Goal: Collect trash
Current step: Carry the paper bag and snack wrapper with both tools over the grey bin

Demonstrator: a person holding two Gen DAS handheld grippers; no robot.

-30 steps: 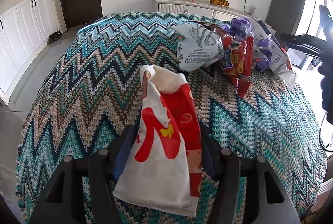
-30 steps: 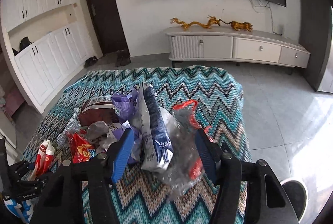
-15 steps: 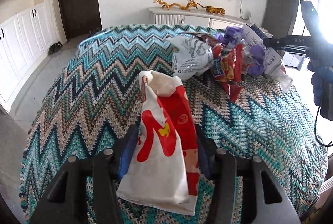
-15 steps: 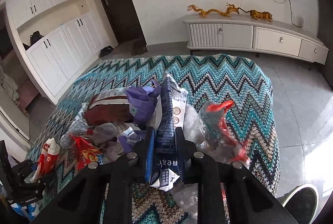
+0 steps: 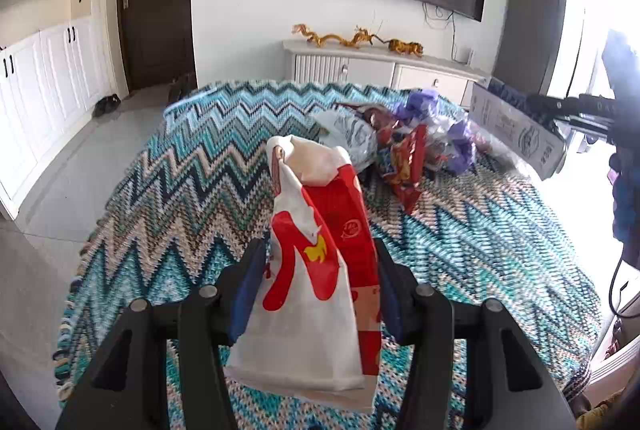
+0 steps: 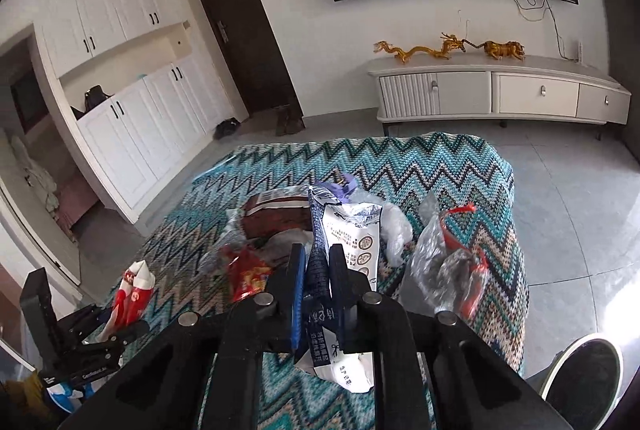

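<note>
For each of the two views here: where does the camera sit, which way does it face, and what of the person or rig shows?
Left wrist: on the left tongs, facing the TV wall across the zigzag blanket; holds a red-and-white paper bag; the right tongs show at right.
Right wrist: on the right tongs, facing the same wall; grips a blue-and-white wrapper; a shoe shows.
Shared: trash pile, bag, gold dragon figurines.

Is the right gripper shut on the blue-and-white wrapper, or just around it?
Shut: both fingers of the right gripper press flat against the blue-and-white wrapper, which stands pinched between them with no gap.
</note>
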